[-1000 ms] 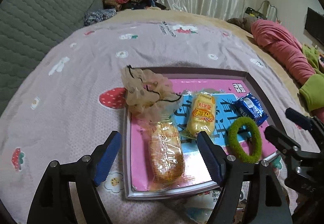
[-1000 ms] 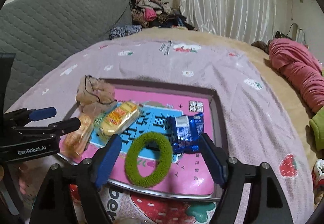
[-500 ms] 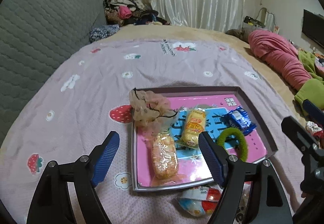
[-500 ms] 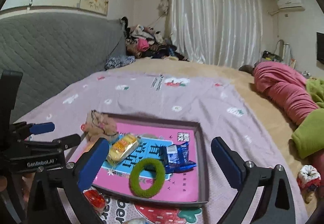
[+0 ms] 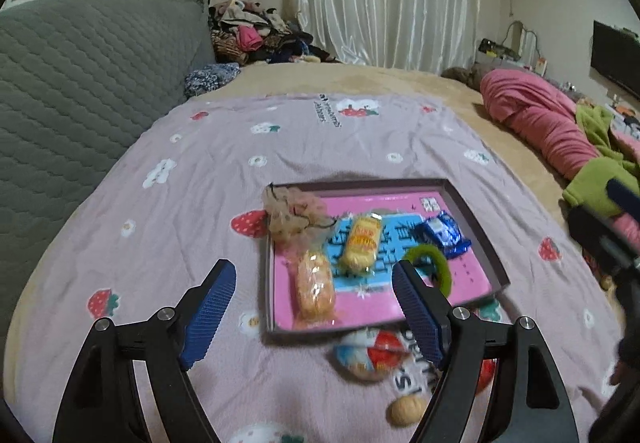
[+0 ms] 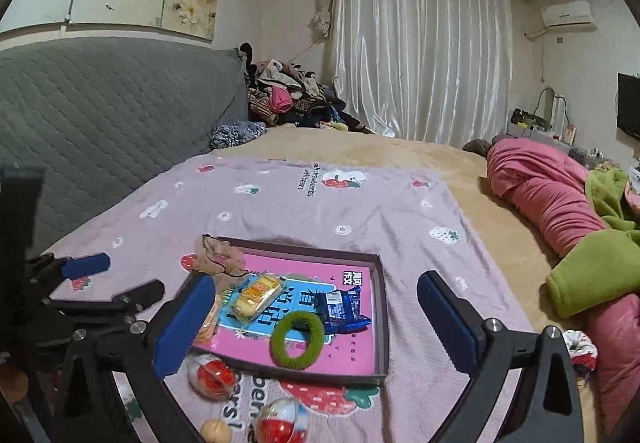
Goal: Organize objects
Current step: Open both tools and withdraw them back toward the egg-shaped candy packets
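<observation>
Left wrist view: left hand-held gripper [image 5: 314, 313] released, empty, above bed near tray [image 5: 476, 231]; green hair tie [image 5: 434, 263], snack packets inside tray.

Right wrist view: right hand-held gripper [image 6: 316, 321] wide apart, empty; green hair tie [image 6: 297, 339] in tray [image 6: 382, 323], beside blue packet [image 6: 343, 310]; egg toys [image 6: 211, 375] on blanket [image 6: 280, 203] just outside.

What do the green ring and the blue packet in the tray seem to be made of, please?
The green ring looks like fuzzy terry or chenille fabric, matte, with a nubby pile: probably a hair scrunchie. The blue packet looks like glossy plastic or foil film; it shines and has crimped, wrinkled ends.
</observation>
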A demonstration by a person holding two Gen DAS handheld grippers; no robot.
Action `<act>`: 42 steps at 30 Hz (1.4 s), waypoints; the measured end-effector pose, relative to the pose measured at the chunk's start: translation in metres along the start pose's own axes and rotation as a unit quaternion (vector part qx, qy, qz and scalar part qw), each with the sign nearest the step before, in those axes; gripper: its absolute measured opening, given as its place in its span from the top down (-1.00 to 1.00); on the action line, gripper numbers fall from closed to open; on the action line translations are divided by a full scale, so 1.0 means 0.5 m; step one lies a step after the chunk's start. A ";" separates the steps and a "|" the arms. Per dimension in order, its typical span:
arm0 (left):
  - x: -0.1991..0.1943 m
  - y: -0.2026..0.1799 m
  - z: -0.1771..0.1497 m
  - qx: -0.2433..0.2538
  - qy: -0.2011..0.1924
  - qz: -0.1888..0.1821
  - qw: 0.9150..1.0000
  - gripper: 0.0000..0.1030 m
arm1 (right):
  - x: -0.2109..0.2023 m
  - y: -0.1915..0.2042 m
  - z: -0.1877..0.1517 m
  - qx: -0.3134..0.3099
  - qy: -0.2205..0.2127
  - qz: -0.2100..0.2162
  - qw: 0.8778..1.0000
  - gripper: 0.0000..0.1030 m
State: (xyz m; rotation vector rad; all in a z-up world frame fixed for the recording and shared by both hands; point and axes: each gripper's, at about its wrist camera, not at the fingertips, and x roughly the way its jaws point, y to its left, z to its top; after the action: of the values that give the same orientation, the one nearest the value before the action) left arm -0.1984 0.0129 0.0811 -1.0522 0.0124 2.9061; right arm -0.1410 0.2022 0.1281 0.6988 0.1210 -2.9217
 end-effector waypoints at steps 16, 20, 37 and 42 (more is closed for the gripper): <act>-0.179 -0.013 -0.030 0.007 0.011 0.013 1.000 -0.59 | -0.206 0.007 0.012 -0.008 -0.014 -0.005 1.000 -0.98; -0.219 -0.022 -0.048 0.011 0.012 0.015 1.000 -0.59 | -0.236 0.010 0.001 -0.015 -0.009 -0.003 1.000 -0.98; -0.305 -0.026 -0.104 0.022 0.019 0.023 0.999 -0.58 | -0.310 0.018 -0.036 -0.012 -0.001 0.002 1.000 -0.98; -0.306 -0.021 -0.118 0.023 0.025 0.024 0.999 -0.59 | -0.313 0.019 -0.046 -0.009 0.006 0.000 1.000 -0.98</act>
State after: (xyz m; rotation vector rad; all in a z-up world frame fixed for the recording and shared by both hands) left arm -0.0430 0.0148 0.1337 -1.1336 0.1067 2.9056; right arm 0.0088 0.2130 0.1784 0.7138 0.1486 -2.9123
